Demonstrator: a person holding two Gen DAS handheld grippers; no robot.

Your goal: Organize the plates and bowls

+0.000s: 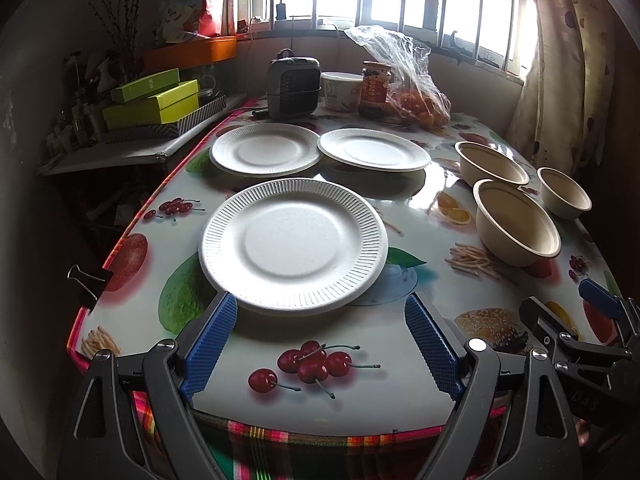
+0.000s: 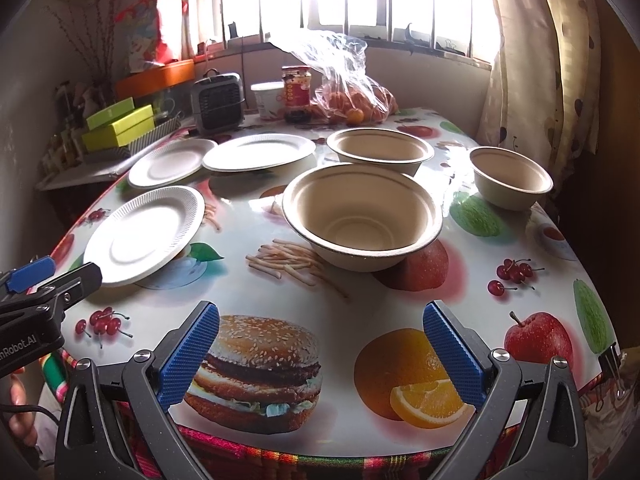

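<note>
Three white paper plates lie on the fruit-print table: a near plate (image 1: pixel 294 246) (image 2: pixel 146 234), a far left plate (image 1: pixel 264 150) (image 2: pixel 170 168) and a far middle plate (image 1: pixel 374 150) (image 2: pixel 260 152). Three beige paper bowls stand to the right: a near large bowl (image 1: pixel 516 222) (image 2: pixel 362 216), a far large bowl (image 1: pixel 492 164) (image 2: pixel 380 150) and a small bowl (image 1: pixel 564 192) (image 2: pixel 510 178). My left gripper (image 1: pixel 322 312) is open and empty, just short of the near plate's front rim. My right gripper (image 2: pixel 320 328) is open and empty at the table's front edge, short of the near large bowl.
At the table's back stand a small dark heater (image 1: pixel 294 84), a white tub (image 1: pixel 340 90), a red-labelled jar (image 1: pixel 374 88) and a plastic bag of oranges (image 1: pixel 416 100). Green boxes (image 1: pixel 154 98) sit on a side shelf to the left. Binder clips (image 1: pixel 86 284) hold the tablecloth edge.
</note>
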